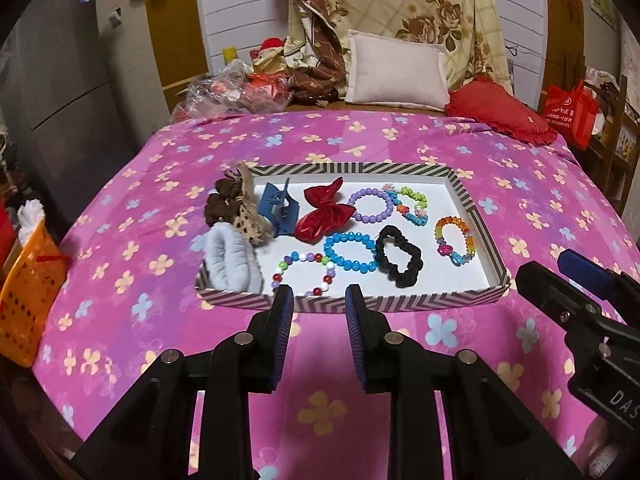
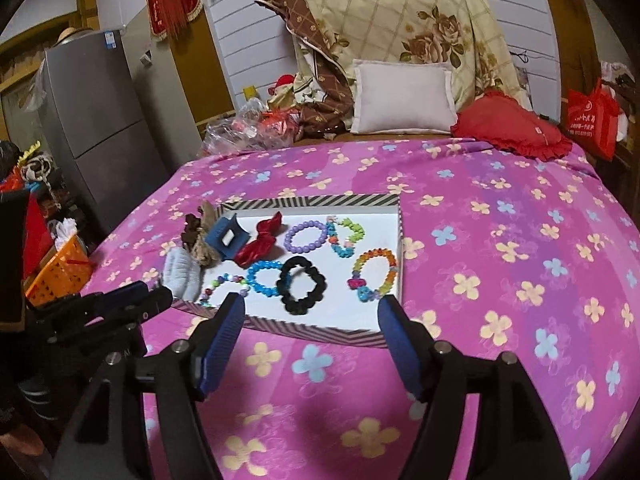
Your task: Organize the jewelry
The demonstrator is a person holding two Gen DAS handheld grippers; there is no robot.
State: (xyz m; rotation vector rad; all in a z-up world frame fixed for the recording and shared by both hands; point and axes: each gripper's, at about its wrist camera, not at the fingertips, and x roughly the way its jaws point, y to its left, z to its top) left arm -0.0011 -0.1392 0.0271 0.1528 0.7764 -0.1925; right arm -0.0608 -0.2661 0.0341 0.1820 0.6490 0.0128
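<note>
A striped shallow tray lies on the pink flowered bedspread. It holds several bead bracelets, a black scrunchie, a red bow and a blue claw clip. A grey fuzzy band and brown fabric pieces rest on its left rim. My left gripper is open and empty just before the tray's near edge. My right gripper is wide open and empty, before the tray's near right corner.
A white pillow, a red heart cushion and a folded quilt lie at the bed's head. Plastic bags sit at the far left. An orange basket stands left of the bed, a grey fridge behind.
</note>
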